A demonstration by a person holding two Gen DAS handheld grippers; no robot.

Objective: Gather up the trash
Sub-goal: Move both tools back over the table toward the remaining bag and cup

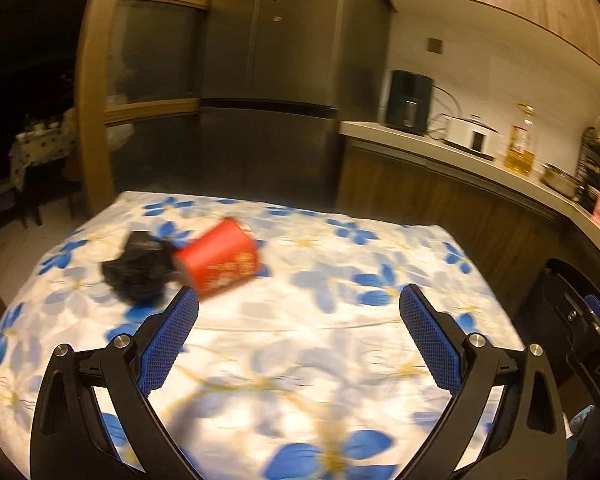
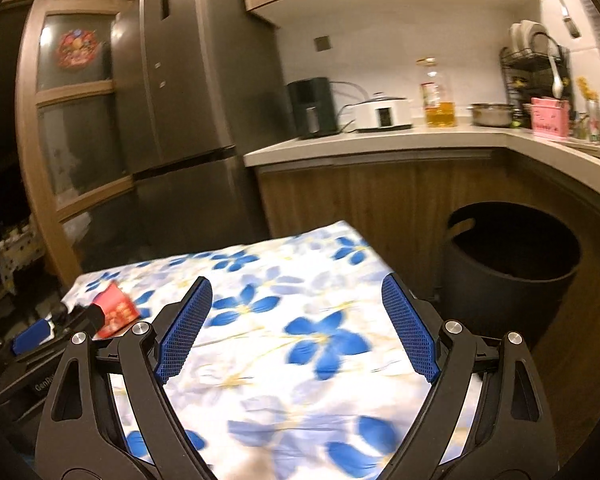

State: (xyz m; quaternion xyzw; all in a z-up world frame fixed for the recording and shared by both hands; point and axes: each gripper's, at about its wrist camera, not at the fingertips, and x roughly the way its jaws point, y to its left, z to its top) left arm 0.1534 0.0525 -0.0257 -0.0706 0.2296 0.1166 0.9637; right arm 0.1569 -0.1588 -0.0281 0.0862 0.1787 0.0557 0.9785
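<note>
Both the left tongs [image 1: 299,300] and right tongs [image 2: 297,290] gape wide, empty. A red cup [image 1: 219,257] lies tipped on the flowered bench [image 1: 340,248] at ten o'clock of the left tongs, touching a black wad [image 1: 136,268].

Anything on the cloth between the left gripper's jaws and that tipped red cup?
No. In the left wrist view only bare flowered tablecloth separates the open left gripper from the red cup.

The left gripper [image 1: 299,300] was held with its jaws spread wide and nothing between the blue pads. The right gripper [image 2: 297,290] was likewise wide open and empty, angled slightly downward.
</note>
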